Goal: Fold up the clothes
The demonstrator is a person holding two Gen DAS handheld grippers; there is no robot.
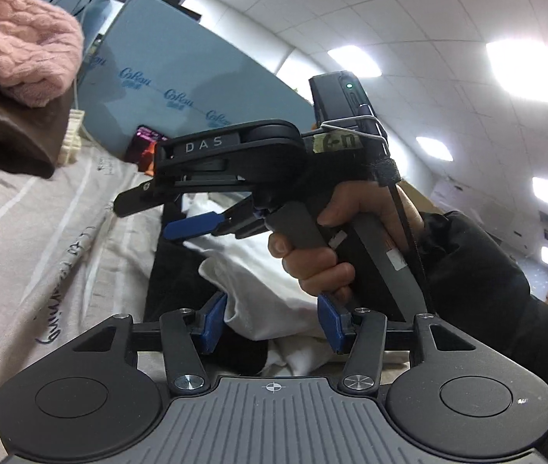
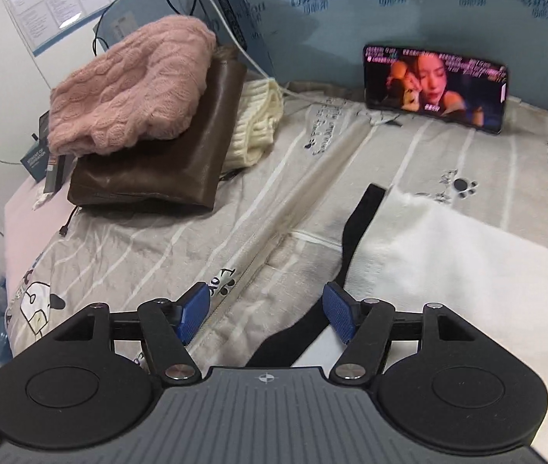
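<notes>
A white garment [image 2: 467, 255] with a black strap or trim [image 2: 359, 232] lies on the grey printed bedsheet [image 2: 158, 239]. My right gripper [image 2: 266, 315] is open just above the sheet, its right pad by the black trim, holding nothing. In the left wrist view my left gripper [image 1: 272, 323] is open low over the crumpled white garment [image 1: 262, 270] and its black part [image 1: 169, 278]. The right gripper [image 1: 192, 212], held in a hand, shows ahead of it, jaws apart.
A stack of folded clothes stands at the back left: a pink knit [image 2: 131, 85] on a brown leather piece [image 2: 165, 158] beside a cream knit [image 2: 258, 120]. A phone [image 2: 434, 87] playing video leans on blue foam board [image 2: 390, 11]. Cables hang behind.
</notes>
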